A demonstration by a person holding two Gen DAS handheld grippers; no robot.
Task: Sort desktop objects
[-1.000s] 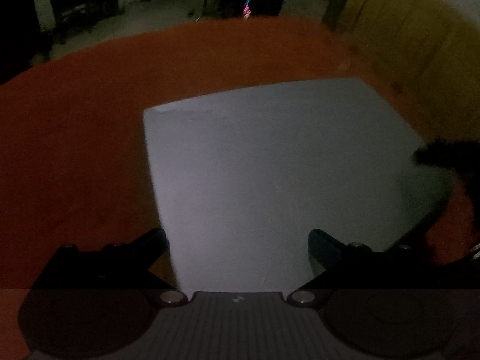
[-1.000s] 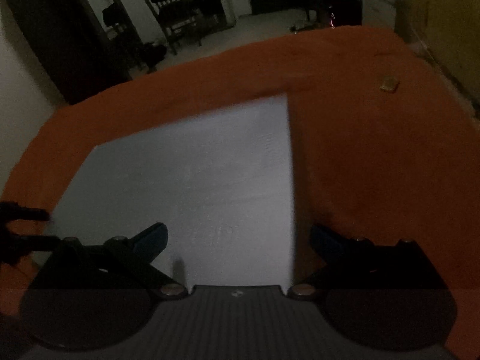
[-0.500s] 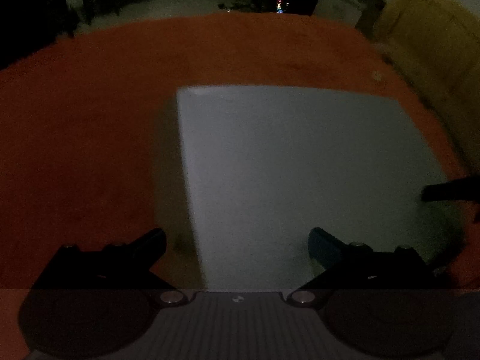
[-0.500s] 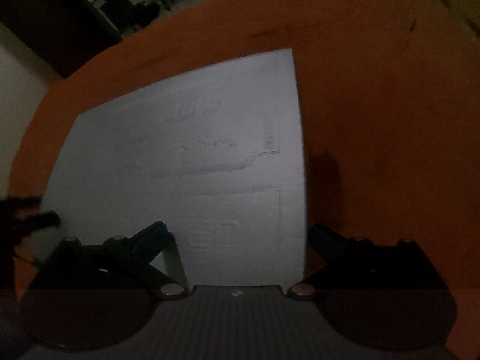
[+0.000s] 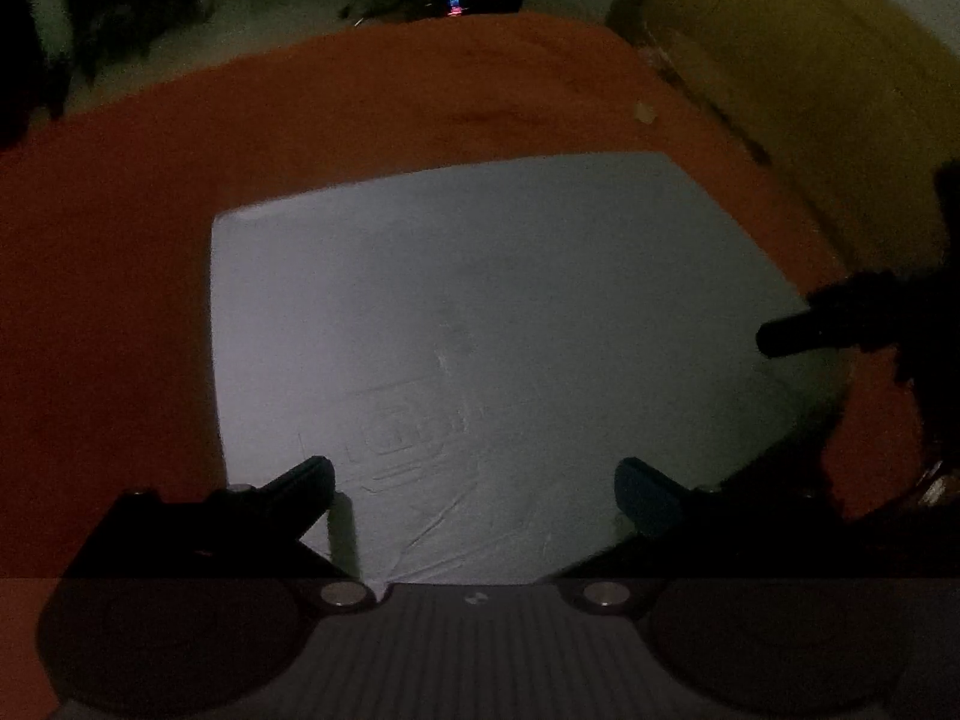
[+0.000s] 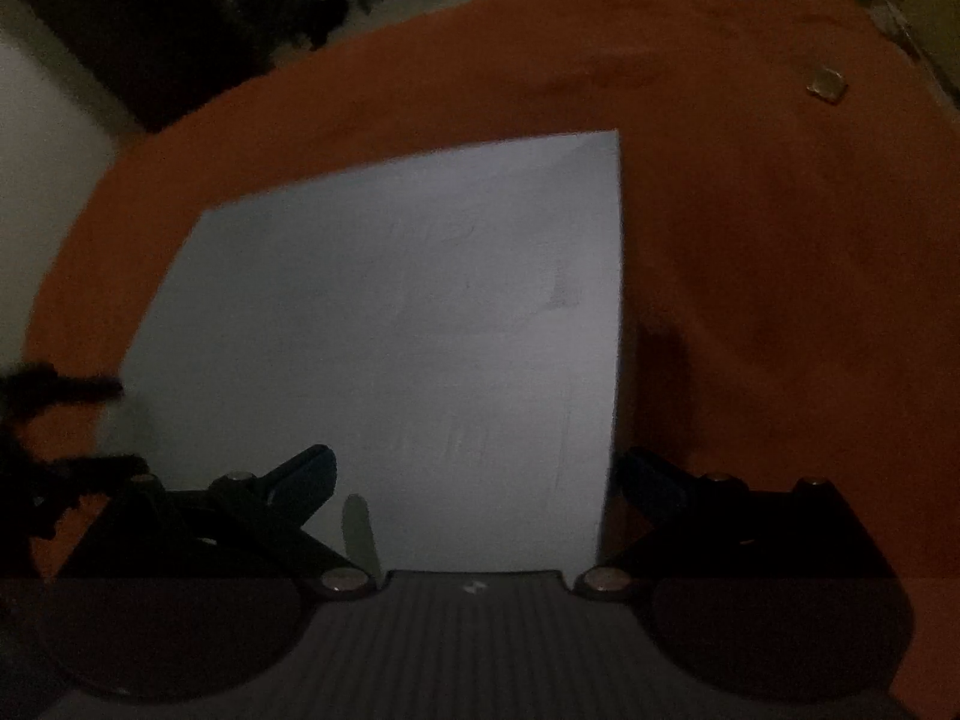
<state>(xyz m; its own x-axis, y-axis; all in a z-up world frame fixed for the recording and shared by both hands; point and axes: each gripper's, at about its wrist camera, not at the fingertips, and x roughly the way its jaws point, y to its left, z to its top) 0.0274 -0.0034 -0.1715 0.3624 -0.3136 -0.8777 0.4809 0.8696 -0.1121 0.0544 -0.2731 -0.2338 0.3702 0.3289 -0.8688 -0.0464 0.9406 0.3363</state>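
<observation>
A large white sheet (image 5: pixel 492 324) lies flat on the orange tablecloth (image 5: pixel 150 240); it also shows in the right wrist view (image 6: pixel 408 336). My left gripper (image 5: pixel 474 480) is open and empty, hovering over the sheet's near edge. My right gripper (image 6: pixel 474 474) is open and empty over the sheet's right near corner. A small yellowish object (image 6: pixel 827 84) lies on the cloth at the far right; it is faint in the left wrist view (image 5: pixel 645 113). The right gripper's dark fingers (image 5: pixel 798 336) enter the left wrist view from the right.
The scene is dim. A yellow-brown wall (image 5: pixel 810 60) runs along the table's right side. Dark furniture (image 6: pixel 150 18) stands on the floor beyond the table's far edge. The left gripper shows as a dark shape (image 6: pixel 60 390) at the left edge of the right wrist view.
Both cameras have shifted over the sheet. The right wrist view has pulled back and tilted up, so the small yellowish object shows again. Both grippers stay open.
</observation>
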